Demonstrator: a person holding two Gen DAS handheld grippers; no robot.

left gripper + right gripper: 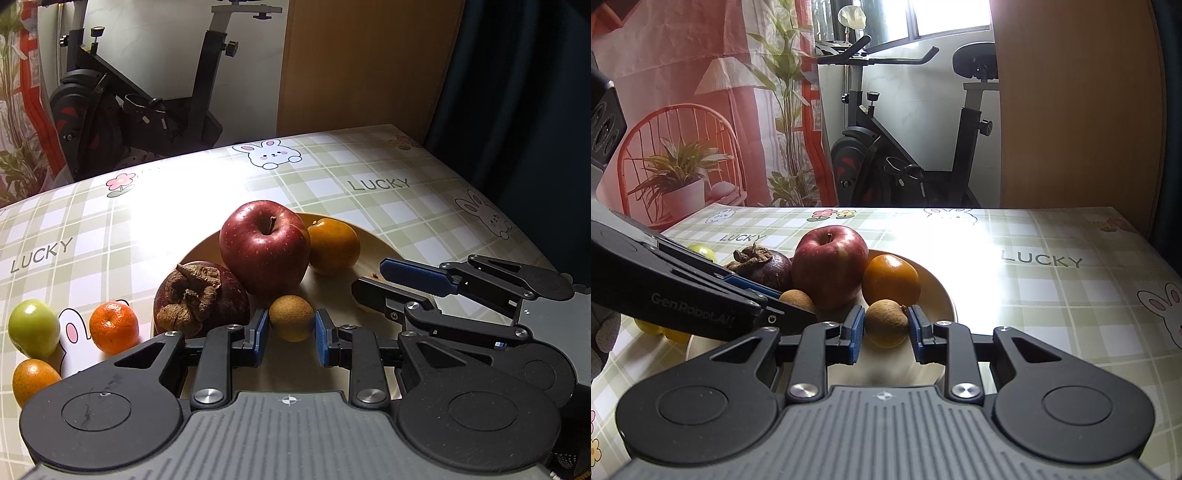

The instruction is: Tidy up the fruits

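Note:
A beige plate [369, 251] holds a red apple [264, 245], a dark mangosteen [201, 297] and an orange fruit [334, 242]. My left gripper [291, 334] has a small brown longan [291, 317] between its blue pads over the plate's near edge. My right gripper [886, 334] has another brown longan [886, 323] between its pads over the plate [936, 288]. The apple [830, 266], mangosteen [768, 267] and orange fruit [891, 279] also show there. The right gripper also shows in the left wrist view [373, 277].
On the checked tablecloth left of the plate lie a green fruit [33, 326], a small tangerine [113, 326] and an orange-yellow fruit [33, 380]. An exercise bike [897, 158] stands behind the table. A wooden panel [1071, 110] rises at the back right.

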